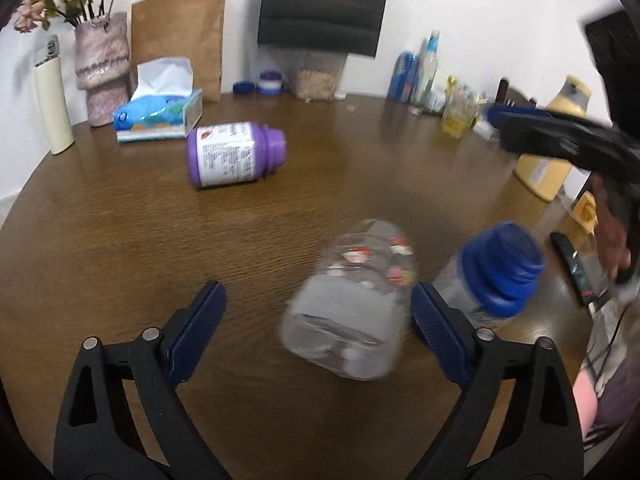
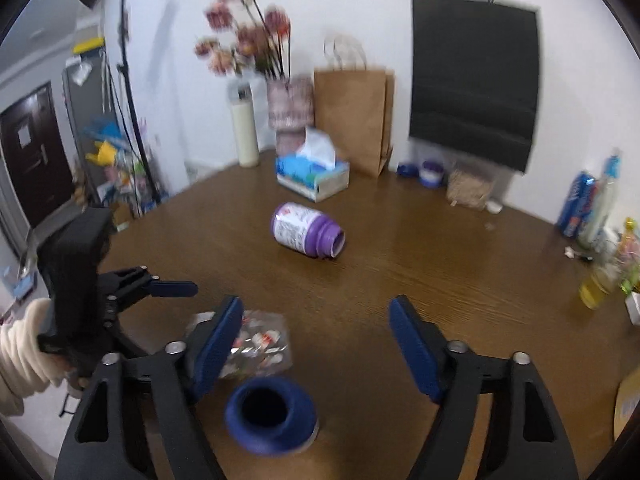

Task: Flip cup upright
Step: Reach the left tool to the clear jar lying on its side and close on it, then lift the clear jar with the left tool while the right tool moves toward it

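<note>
While both tools hang over the near side of the table, the scene reads so.

Table edge: the round wooden table [image 1: 120, 220] curves away at the left; its brown grain is bare across the middle.
Open room: a wide stretch of wood lies between the purple jar [image 1: 236, 154] and the near things.
Cup: the clear plastic cup [image 1: 352, 300], printed with small red figures, lies on its side, blurred, between the left gripper's fingers.
Left gripper [image 1: 318, 328]: blue ribbed pads spread wide; whether either touches the cup I cannot tell.
Right gripper [image 2: 316, 344]: pads held wide apart, nothing between them.
Blue-necked jar [image 2: 272, 416]: translucent body, blue open neck, just beside the cup.
Far rim: tissue box [image 1: 158, 118], brown paper bag [image 1: 180, 36], vase [image 1: 102, 68].
</note>
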### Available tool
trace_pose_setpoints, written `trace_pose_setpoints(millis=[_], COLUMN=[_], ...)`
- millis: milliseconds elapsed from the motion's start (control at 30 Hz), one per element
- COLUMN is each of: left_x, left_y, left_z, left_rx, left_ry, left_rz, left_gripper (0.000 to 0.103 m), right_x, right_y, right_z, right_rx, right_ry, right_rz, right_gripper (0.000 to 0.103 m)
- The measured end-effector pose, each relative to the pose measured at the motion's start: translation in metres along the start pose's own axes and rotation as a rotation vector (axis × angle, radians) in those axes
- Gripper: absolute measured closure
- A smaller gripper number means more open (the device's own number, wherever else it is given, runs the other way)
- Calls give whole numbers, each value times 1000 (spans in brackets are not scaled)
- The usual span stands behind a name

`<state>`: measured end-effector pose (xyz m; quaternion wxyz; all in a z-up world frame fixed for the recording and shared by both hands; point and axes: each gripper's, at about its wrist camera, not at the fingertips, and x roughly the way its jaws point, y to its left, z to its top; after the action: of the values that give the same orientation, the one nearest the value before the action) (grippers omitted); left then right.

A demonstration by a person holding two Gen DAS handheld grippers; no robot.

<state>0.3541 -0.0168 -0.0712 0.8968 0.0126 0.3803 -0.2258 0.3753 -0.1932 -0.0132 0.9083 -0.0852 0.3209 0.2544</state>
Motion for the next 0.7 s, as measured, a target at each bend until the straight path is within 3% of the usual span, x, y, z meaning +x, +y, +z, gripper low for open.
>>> trace_pose_setpoints(millis=[67,167,267,400,467,567,633,700], left_x=[-3,-13,-15,-19,-32,-37,-25,-14], left_y=[12,36,63,83,88,90,89,86], left_z=[2,3,3,3,-6,-22,-21,-14], left_rx=[11,-4,-92,-259,-379,-504,-512,-487], left_ry=[-16,-61,-74,-33,-56,-50,-6,20], left_rz=[16,105,184,343,316,149,93,95], left_gripper=[10,10,9,7,7,2,1,1], right_x=[31,69,107,148,158,159,158,153], right_y=[-3,7,22,36,44,59,62,62], right_z=[15,32,43,47,43,39,40,39], right_rx=[-27,-116,-201,-300,-327,-364,-330,-335], right_ry=[74,160,253,357,418,452,466,450], right_rz=[17,52,90,30,75,177,263,233], right_gripper=[33,33,35,37,38,38,37,37])
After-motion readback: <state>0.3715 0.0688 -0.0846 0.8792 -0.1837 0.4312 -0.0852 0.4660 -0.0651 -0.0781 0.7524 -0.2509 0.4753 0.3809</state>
